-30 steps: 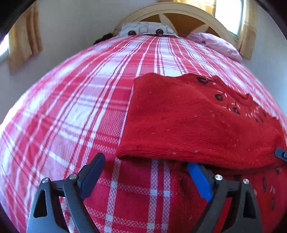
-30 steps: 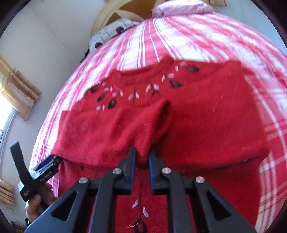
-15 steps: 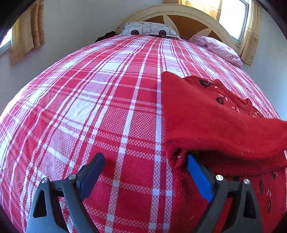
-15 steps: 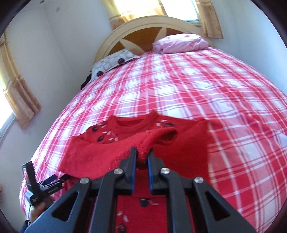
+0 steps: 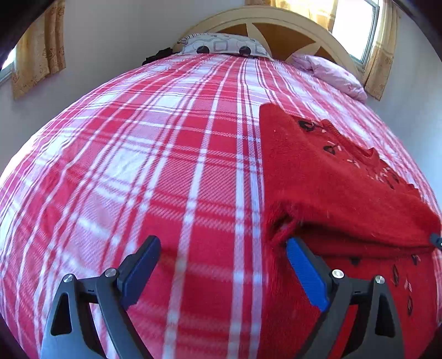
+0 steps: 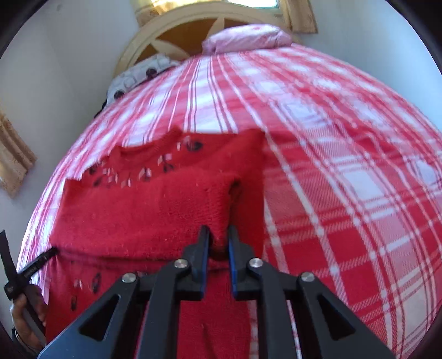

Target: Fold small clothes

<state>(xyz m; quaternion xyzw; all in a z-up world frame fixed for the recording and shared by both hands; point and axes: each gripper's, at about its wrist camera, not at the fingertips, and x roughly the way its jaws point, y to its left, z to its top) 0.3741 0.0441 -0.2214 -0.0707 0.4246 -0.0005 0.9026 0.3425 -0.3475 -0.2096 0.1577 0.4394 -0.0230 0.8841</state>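
A red knitted sweater (image 6: 154, 210) with dark embroidered motifs lies on the plaid bed; it also shows in the left wrist view (image 5: 331, 179). One sleeve is folded across the body. My right gripper (image 6: 219, 243) is shut on the sleeve's cuff and holds it over the sweater's right side. My left gripper (image 5: 221, 262) is open and empty, low over the bedspread just left of the sweater's edge, its right finger (image 5: 304, 268) beside the folded sleeve. The left gripper also shows at the left edge of the right wrist view (image 6: 30, 270).
The red and white plaid bedspread (image 5: 138, 165) covers the whole bed. A patterned pillow (image 5: 221, 47) and a pink pillow (image 5: 328, 71) lie against the curved wooden headboard (image 5: 276, 24). Curtained windows flank the bed.
My right gripper has carried the sleeve cuff rightwards across the sweater and lower. My left gripper stayed open and shifted left, so the sweater sits further right in its view.
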